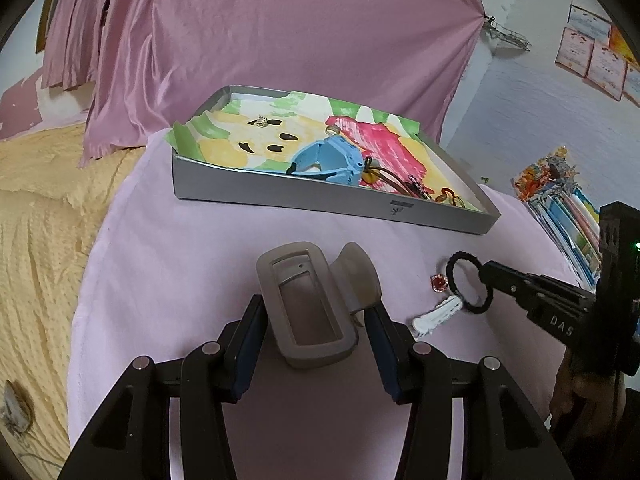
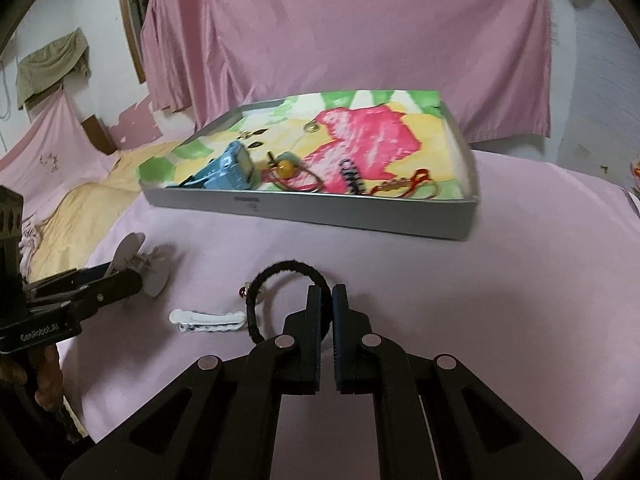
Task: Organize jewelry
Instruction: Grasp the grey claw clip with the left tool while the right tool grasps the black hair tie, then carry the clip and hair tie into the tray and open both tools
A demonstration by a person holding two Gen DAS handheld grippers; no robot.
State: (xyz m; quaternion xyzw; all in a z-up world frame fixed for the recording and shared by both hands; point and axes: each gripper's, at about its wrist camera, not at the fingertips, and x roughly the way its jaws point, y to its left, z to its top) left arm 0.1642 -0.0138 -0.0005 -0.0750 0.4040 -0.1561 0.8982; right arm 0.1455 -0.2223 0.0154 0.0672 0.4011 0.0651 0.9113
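Observation:
My left gripper is shut on a taupe claw hair clip, held just above the pink cloth; the clip also shows in the right wrist view. My right gripper is shut on a black hair tie, which also shows in the left wrist view. A white hair clip and a small red gem piece lie on the cloth between the grippers. The grey tray behind holds a blue watch, bracelets and rings.
The tray has a colourful paper lining. A yellow bedspread lies to the left of the pink cloth. Colourful cards lie at the right. Pink curtains hang behind.

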